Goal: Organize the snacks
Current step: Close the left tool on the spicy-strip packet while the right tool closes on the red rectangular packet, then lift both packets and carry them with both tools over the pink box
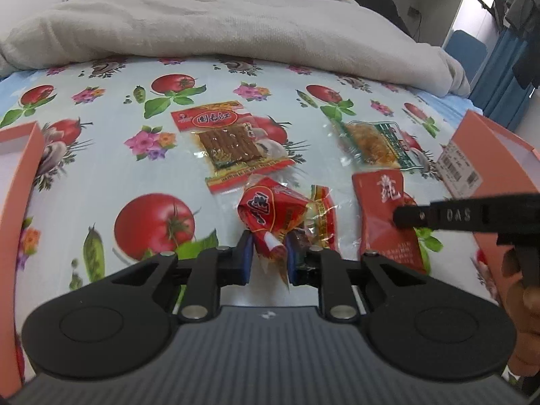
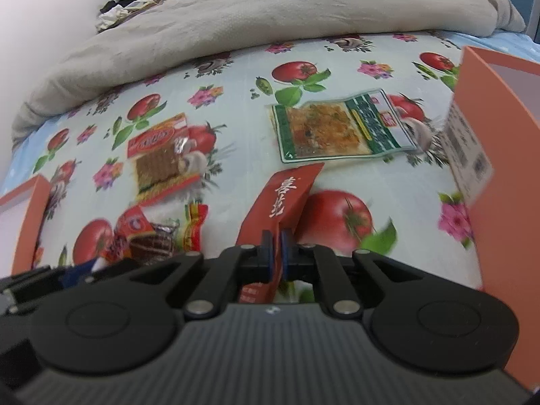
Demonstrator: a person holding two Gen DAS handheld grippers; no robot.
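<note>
My left gripper (image 1: 267, 258) is shut on the twisted end of a red-wrapped snack (image 1: 270, 212), its blue pads (image 1: 247, 256) pressing on the wrapper. My right gripper (image 2: 276, 257) is shut on the near edge of a flat red packet (image 2: 287, 195) with white characters, which tilts up off the cloth. In the left wrist view that red packet (image 1: 384, 209) lies at the right with a black right-gripper finger (image 1: 405, 217) on it. A brown-strip packet (image 1: 229, 141) and a green-edged packet (image 1: 378, 143) lie flat farther back.
An orange box (image 1: 20, 168) stands at the left edge and another orange box (image 1: 499, 155) with a barcode label at the right. A yellow-red wrapped snack (image 1: 322, 216) lies beside the held one. A grey blanket (image 1: 236, 30) is piled behind the tomato-print cloth (image 1: 101, 175).
</note>
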